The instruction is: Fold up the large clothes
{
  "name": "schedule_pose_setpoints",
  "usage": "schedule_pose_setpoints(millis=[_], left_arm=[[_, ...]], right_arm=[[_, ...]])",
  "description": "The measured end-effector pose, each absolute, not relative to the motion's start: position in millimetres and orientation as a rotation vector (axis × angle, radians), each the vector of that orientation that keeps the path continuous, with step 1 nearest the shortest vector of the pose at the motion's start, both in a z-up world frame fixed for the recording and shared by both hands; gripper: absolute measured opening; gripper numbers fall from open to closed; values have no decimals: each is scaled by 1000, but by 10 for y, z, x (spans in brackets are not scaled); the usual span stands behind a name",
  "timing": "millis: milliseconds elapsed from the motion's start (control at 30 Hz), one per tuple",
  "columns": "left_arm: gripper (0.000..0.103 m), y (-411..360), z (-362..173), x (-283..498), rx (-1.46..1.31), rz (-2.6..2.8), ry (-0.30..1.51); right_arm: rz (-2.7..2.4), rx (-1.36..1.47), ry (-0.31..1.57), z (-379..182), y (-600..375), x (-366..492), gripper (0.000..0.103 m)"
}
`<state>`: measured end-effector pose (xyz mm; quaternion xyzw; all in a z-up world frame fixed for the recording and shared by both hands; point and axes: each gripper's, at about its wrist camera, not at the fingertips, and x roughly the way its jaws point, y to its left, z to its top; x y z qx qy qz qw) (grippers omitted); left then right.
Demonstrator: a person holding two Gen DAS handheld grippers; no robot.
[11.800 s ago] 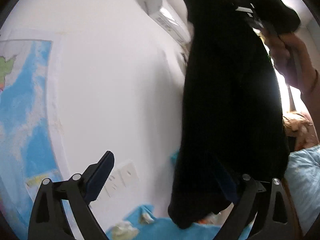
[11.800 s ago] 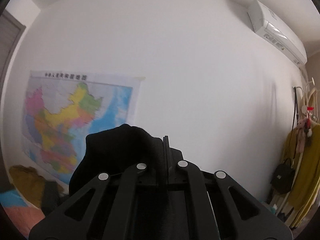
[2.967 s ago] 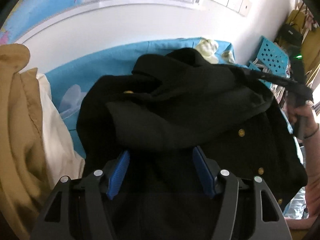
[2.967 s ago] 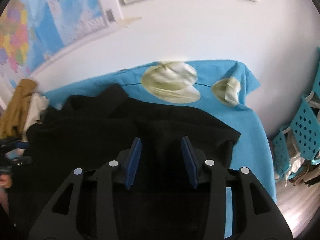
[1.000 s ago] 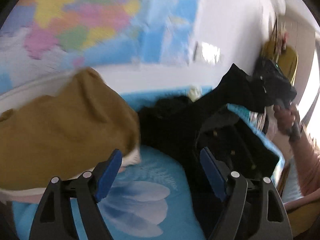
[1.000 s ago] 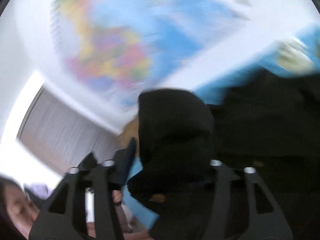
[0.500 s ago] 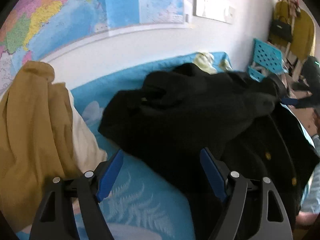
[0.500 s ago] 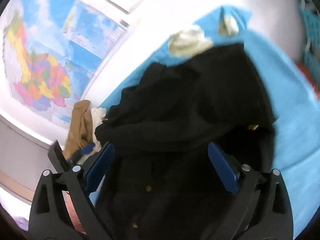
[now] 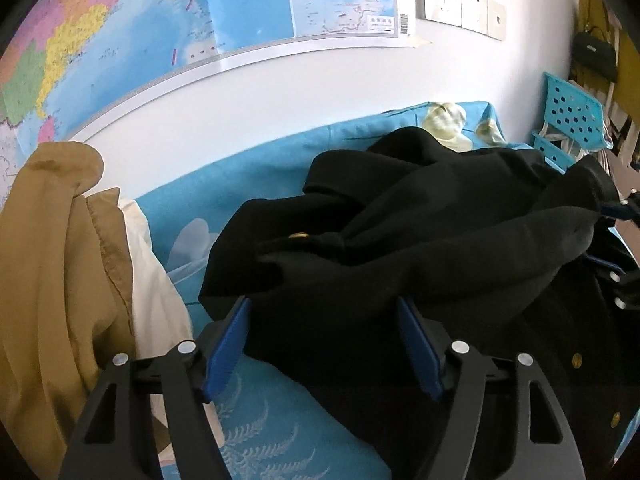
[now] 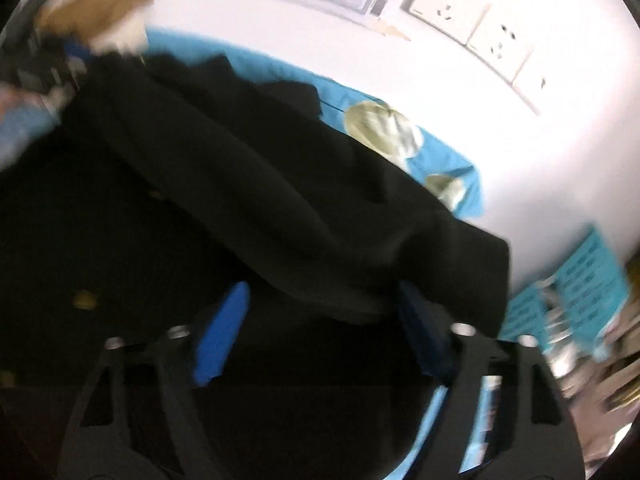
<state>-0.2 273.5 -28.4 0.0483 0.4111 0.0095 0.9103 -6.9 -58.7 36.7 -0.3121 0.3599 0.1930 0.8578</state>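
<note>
A large black coat (image 9: 420, 240) with gold buttons lies rumpled on a blue bed sheet (image 9: 192, 216). My left gripper (image 9: 324, 344) is open, its blue pads on either side of the coat's left edge, low over the bed. My right gripper (image 10: 324, 328) is open too, its jaws straddling a fold at the coat's (image 10: 240, 200) right edge. The right wrist view is blurred. The right gripper's tip also shows in the left wrist view (image 9: 624, 210) at the far right.
A tan and cream garment (image 9: 60, 264) is heaped at the left of the bed. A wall map (image 9: 160, 20) and sockets (image 9: 460, 8) hang behind. A blue plastic crate (image 9: 572, 120) stands at the right. Pale flower prints (image 10: 384, 132) mark the sheet.
Both grippers have dropped closer to the coat and narrowed their opening around its edges. The right view has swung toward the wall and the bed's corner.
</note>
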Motion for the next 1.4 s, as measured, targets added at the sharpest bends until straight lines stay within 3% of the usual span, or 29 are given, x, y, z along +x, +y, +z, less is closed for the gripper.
schedule_pose_setpoints(millis=[33,67,200,333,400,433,467,533,600,667,767,1000,1033,1067,1100,1200,1300,1400], left_arm=[[67,2731,-282,6,100,22,847],[65,2729,-277,8,100,22,845],[59,2722,-228,-29,116,20,823],[60,2780,-125,-31,103,18,793],[61,2845,-106,17,74,32,801],[61,2880,-107,40,54,35,808],[61,2915,-116,66,32,43,817],[61,2930,-143,88,24,52,827],[61,2903,-156,57,39,55,826],[63,2876,-157,15,55,53,827],[64,2864,-163,4,73,42,830],[66,2882,-226,194,49,71,849],[66,2881,-232,214,56,79,850],[66,2883,-241,242,63,93,853],[66,2885,-244,270,71,115,855],[64,2889,-224,333,111,211,847],[62,2903,-211,359,136,322,863],[66,2827,-95,136,92,228,829]], right_arm=[[440,-582,797,442,-656,17,12],[476,-505,824,538,-730,80,6],[634,-221,854,1145,-1038,197,5],[662,-137,883,1423,-1088,519,5],[603,-97,934,1313,-1068,792,16],[555,-87,967,1194,-1053,956,27],[493,-97,971,1112,-1046,1055,51],[446,-88,966,986,-1058,1184,59],[425,-25,940,962,-1196,1161,81],[471,49,877,1031,-1412,1026,83],[518,53,818,1096,-1620,833,98],[512,-31,890,776,-1682,681,95],[521,-21,901,728,-1662,722,71],[559,9,935,707,-1637,785,27],[589,63,950,727,-1635,855,10],[642,245,927,810,-1726,1091,8],[594,336,1038,579,-1763,1415,9],[534,378,1128,307,-1798,1534,27]])
